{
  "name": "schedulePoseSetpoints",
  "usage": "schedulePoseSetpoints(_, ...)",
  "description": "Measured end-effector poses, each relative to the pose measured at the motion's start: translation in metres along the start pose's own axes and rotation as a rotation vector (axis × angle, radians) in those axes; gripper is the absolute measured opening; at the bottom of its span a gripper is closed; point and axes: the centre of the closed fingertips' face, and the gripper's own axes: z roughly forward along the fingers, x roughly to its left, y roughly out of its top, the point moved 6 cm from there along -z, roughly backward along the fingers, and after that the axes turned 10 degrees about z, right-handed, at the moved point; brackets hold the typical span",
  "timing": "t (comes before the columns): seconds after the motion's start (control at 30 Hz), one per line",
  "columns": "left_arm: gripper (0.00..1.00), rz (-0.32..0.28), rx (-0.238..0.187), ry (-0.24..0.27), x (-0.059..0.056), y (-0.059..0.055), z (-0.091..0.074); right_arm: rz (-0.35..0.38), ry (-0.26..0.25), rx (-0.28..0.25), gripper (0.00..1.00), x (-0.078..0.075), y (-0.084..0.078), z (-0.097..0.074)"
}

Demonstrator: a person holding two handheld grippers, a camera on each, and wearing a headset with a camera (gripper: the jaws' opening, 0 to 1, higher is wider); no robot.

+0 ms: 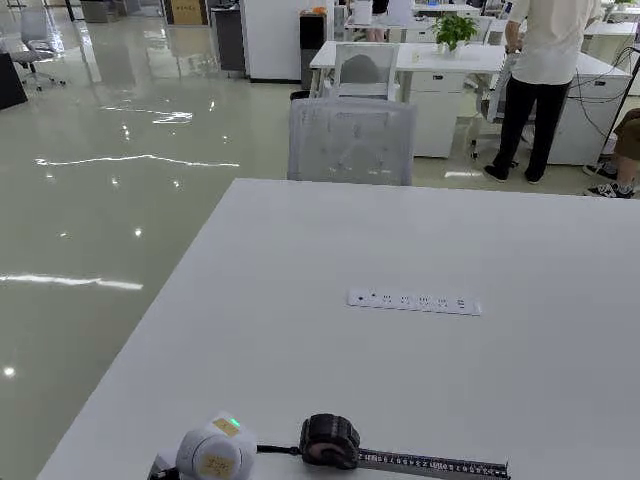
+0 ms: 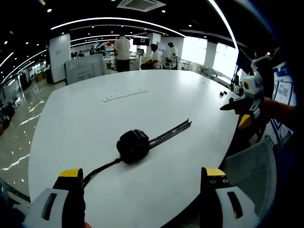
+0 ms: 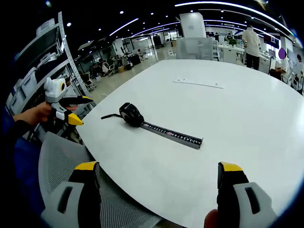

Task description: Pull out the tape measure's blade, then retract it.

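The black tape measure (image 1: pixel 330 440) lies near the front edge of the white table (image 1: pixel 420 240). Its blade (image 1: pixel 435 465) is drawn out flat to the right, and a black strap trails off to the left. The top of my left gripper (image 1: pixel 215 455) shows just left of the strap. My left gripper (image 2: pixel 142 190) is open, well short of the tape measure (image 2: pixel 134 145), with nothing between the jaws. My right gripper (image 3: pixel 156 183) is open too, off the table edge and facing the tape measure (image 3: pixel 131 114) and its blade (image 3: pixel 173 135). Each gripper is held in a hand beyond the table edge.
A white power strip (image 1: pixel 413 301) lies mid-table. A grey mesh chair (image 1: pixel 352 140) stands at the far edge, with desks and a standing person (image 1: pixel 545 70) behind it. Another mesh chair (image 3: pixel 61 161) sits beside the near edge. Glossy floor lies to the left.
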Motion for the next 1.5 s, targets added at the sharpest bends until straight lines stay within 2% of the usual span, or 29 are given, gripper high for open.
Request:
schedulePoseSetpoints(0.37, 1.0, -0.027, -0.015, 0.018, -0.01, 0.001, -0.032, -0.002, -0.029, -0.032, 1.0, 0.013, -0.004, -0.028)
schedulePoseSetpoints(0.57, 1.0, -0.039, -0.032, 0.048, -0.012, 0.0, -0.048, -0.003, -0.043, -0.042, 1.0, 0.018, -0.004, -0.038)
schedulePoseSetpoints(0.87, 1.0, -0.061, -0.026, 0.071, -0.016, -0.011, -0.067, -0.027, -0.039, -0.035, 1.0, 0.029, -0.002, -0.053)
schedulePoseSetpoints(1.2, 1.0, -0.073, -0.037, 0.1, -0.01, -0.01, -0.085, -0.068, -0.046, -0.027, 1.0, 0.042, 0.001, -0.076)
schedulePoseSetpoints(1.5, 1.0, -0.069, -0.03, 0.106, -0.006, -0.012, -0.088, -0.068, -0.063, -0.042, 1.0, 0.048, 0.008, -0.092)
